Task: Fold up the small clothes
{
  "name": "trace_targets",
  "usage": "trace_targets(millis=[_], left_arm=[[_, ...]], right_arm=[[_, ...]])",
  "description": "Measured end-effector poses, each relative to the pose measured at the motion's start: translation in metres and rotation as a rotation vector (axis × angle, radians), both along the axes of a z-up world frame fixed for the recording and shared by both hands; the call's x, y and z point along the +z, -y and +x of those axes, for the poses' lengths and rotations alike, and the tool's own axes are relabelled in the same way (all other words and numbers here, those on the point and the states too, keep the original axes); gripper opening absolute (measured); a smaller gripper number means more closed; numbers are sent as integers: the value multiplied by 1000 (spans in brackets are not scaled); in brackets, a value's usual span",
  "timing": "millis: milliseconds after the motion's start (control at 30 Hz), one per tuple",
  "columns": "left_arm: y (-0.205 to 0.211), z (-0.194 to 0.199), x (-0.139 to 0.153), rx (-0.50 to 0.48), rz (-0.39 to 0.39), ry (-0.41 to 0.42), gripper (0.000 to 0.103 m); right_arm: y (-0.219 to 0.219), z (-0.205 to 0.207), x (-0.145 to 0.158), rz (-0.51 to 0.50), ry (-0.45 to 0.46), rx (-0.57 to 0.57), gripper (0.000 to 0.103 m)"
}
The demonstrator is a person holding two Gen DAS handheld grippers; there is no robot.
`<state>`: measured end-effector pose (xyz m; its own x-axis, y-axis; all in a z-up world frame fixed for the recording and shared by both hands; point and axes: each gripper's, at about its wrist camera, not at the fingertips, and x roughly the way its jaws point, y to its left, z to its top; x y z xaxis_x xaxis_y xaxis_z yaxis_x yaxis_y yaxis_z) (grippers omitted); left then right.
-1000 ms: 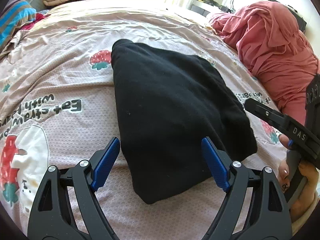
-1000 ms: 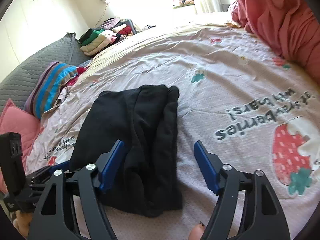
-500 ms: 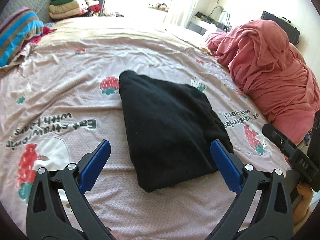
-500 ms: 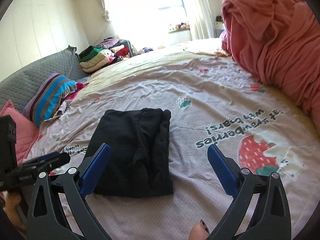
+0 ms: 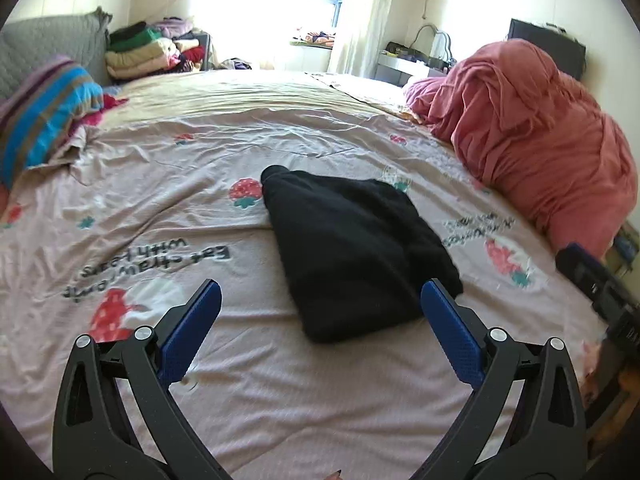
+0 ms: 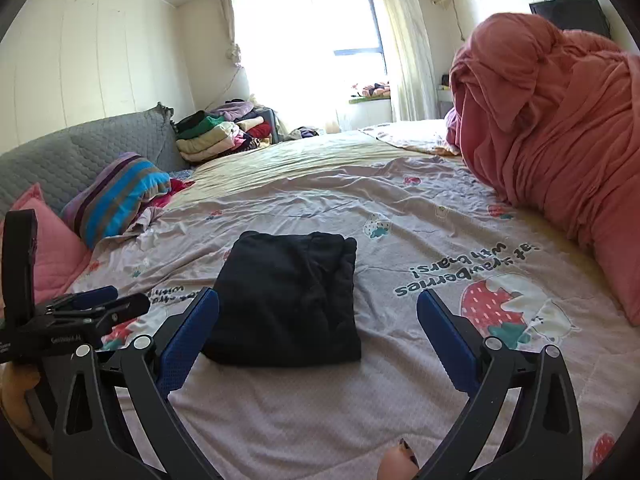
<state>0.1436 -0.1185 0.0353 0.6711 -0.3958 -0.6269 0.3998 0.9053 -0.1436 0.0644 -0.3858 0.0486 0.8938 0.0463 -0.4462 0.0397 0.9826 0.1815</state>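
Where "with bears!" reads upside-down: strawberry-print sheet (image 6: 460, 216) under folded black garment (image 6: 284, 300).

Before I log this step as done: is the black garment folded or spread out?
Folded. The black garment lies as a compact block on the bedsheet, with layered edges showing along its right side.

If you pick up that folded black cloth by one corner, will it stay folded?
Probably not. The black garment looks soft and thick, its stacked layers loose along the right edge, so it would likely flop open. It probably slides rather than rolls on the bedsheet. Both grippers are open, away from it.
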Motion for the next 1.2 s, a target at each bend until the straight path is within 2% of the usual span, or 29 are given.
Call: trace_targets(millis=[267, 467, 700, 900, 1200], left_arm=[[-19, -34, -24, -23, 77, -38, 94], [-34, -44, -43, -24, 73, -101, 94], [-40, -49, -43, -13, 20, -107, 94], [-42, -50, -40, -10, -6, -105, 94], [-38, -52, -38, 7, 18, -106, 94]], right_arm=[[-27, -30, -15, -39, -30, 18, 99], [-46, -40, -38, -77, -90, -1, 99], [-52, -43, -53, -75, -148, -8, 99], [-55, -47, -58, -122, -160, -16, 99], [-52, -50, -61, -113, -179, -21, 99]])
